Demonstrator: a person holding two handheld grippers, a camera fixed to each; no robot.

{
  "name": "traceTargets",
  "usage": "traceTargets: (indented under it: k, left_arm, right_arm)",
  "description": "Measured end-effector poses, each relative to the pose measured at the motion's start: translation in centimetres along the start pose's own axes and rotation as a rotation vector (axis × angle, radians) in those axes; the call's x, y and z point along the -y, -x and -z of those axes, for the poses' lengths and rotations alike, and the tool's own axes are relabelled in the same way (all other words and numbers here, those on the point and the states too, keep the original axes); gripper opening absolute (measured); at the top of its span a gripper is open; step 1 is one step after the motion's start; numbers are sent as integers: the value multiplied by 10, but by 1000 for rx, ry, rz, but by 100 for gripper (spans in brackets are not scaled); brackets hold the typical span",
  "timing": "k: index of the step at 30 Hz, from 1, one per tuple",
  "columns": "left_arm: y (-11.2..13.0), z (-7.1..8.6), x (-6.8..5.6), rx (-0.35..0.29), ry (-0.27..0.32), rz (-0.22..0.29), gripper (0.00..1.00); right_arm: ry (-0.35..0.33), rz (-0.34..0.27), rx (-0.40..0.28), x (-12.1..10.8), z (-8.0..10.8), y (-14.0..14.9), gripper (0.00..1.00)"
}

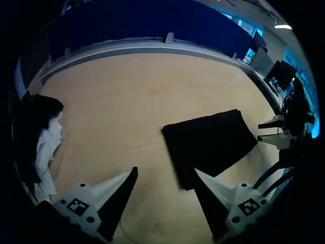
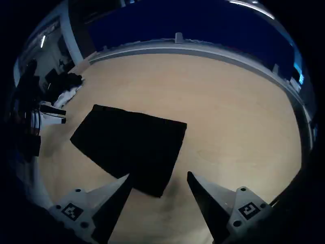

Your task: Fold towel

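Note:
A dark, nearly black towel (image 1: 211, 144) lies flat on the light wooden table (image 1: 134, 97), folded into a rough rectangle. My left gripper (image 1: 165, 174) hovers open just short of the towel's near left corner, its fingers empty. In the right gripper view the same towel (image 2: 130, 142) spreads out ahead, and my right gripper (image 2: 159, 179) stands open over its near edge, holding nothing. At the far right of the left gripper view I see the right gripper (image 1: 273, 131). The left gripper (image 2: 53, 114) appears at the left of the right gripper view.
A heap of white and dark cloth (image 1: 42, 138) sits at the table's left edge, seen again as cloth (image 2: 67, 89) far left. A grey rail (image 1: 142, 44) and a blue wall bound the table's far side. Monitors (image 1: 280, 73) stand at the right.

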State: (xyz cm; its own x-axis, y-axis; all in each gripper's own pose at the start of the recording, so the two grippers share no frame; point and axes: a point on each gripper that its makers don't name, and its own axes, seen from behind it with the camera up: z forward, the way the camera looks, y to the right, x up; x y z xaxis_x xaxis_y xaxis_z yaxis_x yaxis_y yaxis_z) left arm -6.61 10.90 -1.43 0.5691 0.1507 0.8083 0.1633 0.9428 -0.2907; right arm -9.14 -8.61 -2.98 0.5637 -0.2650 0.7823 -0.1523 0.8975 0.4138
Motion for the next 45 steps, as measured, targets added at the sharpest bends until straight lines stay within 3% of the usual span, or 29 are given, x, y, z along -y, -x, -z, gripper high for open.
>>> traceTargets:
  k: [15, 25, 31, 45]
  left_arm:
    - [46, 41, 7, -37, -97, 69, 93]
    - [65, 53, 10, -39, -125, 98, 93]
    - [69, 55, 9, -37, -127, 100, 93]
    - [80, 62, 8, -29, -122, 120, 93]
  right_arm:
    - [-67, 129, 66, 7, 5, 24, 100]
    - [-73, 194, 98, 8, 2, 30, 98]
    - [-71, 190, 104, 6, -4, 35, 90]
    - [-91, 174, 139, 8, -9, 46, 54]
